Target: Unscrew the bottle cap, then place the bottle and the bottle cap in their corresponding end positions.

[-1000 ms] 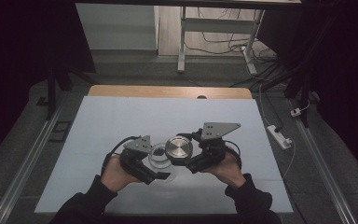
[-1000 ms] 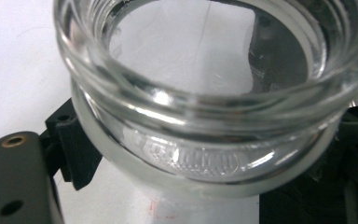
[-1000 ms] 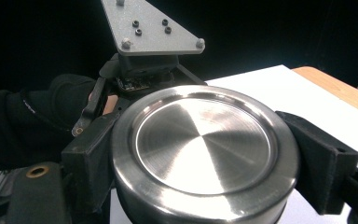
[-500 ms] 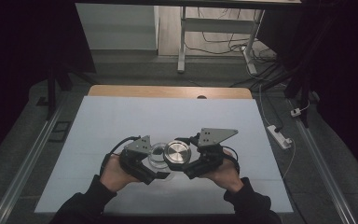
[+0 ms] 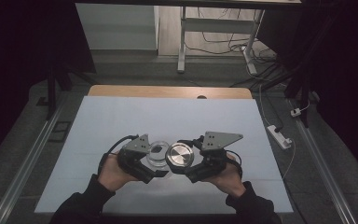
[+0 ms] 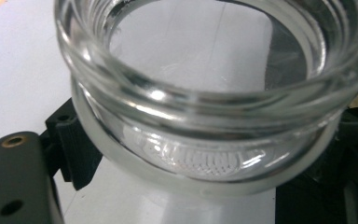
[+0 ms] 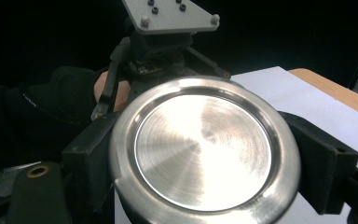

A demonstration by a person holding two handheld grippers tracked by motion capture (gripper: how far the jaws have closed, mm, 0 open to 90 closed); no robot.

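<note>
**A:** Going through the high view first. The right gripper (image 5: 186, 164) is carrying the metal lid (image 5: 180, 155) leftward: over the last second it's been creeping from beside the glass jar (image 5: 156, 153) to just overlapping the jar's rim. So I'm reading this as the lid coming in to go back on, not lined up over the mouth yet. The left gripper (image 5: 154, 164) is holding the jar near the front of the white table (image 5: 121, 116), and it hasn't really budged.

**B:** Agreed. What's the left gripper view giving you?

**A:** The jar (image 6: 205, 93) is sitting right up against the camera, mouth open, threads showing. A black jaw is pressing the glass on the left, and the other side is looking dark and murky, so I'm only guessing that one's touching too. Jaws are spread about as wide as the jar body, clamped on it.

**B:** And the right gripper view?

**A:** The lid (image 7: 204, 150) is lying flat between the two black jaws, one pad against each side of its rim, so they're opened to lid width and gripping firmly. Behind it the left gripper (image 7: 161, 56) is showing with its grey plate (image 7: 168, 14) on top, plus the person's sleeve (image 7: 56, 102).

**B:** So next is centring it over the mouth before lowering, I'd say.
</note>
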